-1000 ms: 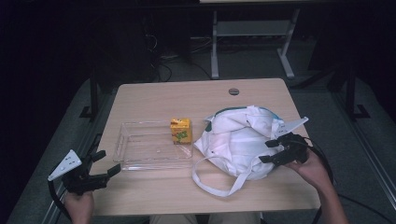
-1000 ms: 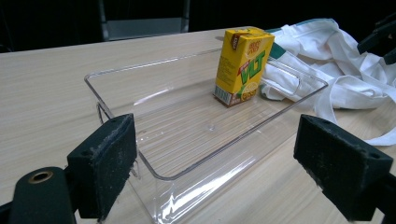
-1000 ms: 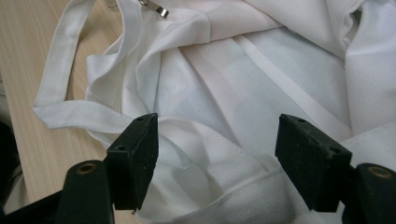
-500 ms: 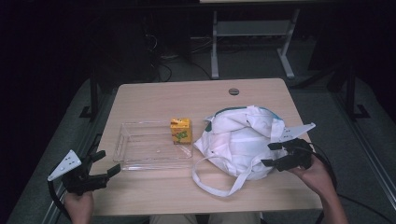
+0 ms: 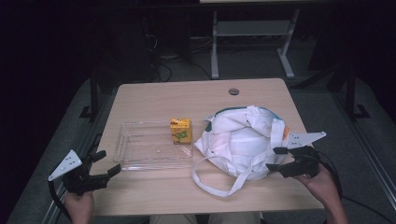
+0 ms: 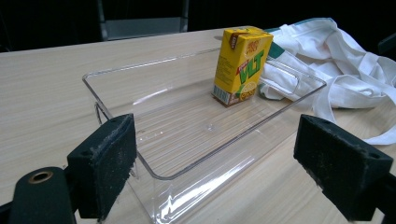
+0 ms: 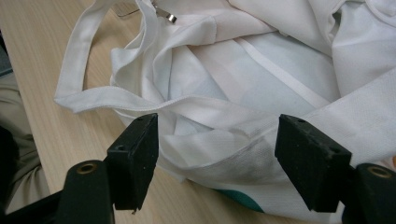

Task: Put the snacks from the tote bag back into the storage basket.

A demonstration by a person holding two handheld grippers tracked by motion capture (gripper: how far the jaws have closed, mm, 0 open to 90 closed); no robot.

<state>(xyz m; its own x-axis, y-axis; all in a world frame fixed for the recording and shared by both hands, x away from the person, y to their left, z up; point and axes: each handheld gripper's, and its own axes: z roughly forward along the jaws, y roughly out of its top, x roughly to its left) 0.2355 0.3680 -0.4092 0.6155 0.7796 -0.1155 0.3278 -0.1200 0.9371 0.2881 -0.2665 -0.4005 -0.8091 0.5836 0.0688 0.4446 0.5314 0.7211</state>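
From above, the right gripper (image 5: pixel 275 158) sits at the near right edge of the white cloth bag (image 5: pixel 243 140), its jaws parted and its tips at the fabric; whether they touch it cannot be told from there. The right gripper view closes that gap: the right gripper (image 7: pixel 217 154) has its two black jaws set wide apart with a fold of the white cloth bag (image 7: pixel 243 70) bulging between them, and nothing is pinched. That view also shows a small metal clip (image 7: pixel 172 18) on the far side of the bag and a teal patch under the fabric's near edge, both too small to read from the high view.

The bag lies crumpled on the wooden table (image 5: pixel 177 98), its long axis running roughly from the table's near right toward the far centre. One strap loop (image 5: pixel 210 179) trails from the bag toward the table's near edge.

The left gripper (image 5: pixel 103 164) rests just left of the near left corner of the clear plastic tray (image 5: pixel 140 161), well apart from the bag. In the left gripper view the left gripper (image 6: pixel 217 163) is spread open, empty, framing the clear plastic tray (image 6: pixel 116 84). A yellow juice carton (image 6: pixel 242 65) stands upright in the tray's corner nearest the bag, its printed lettering legible there.
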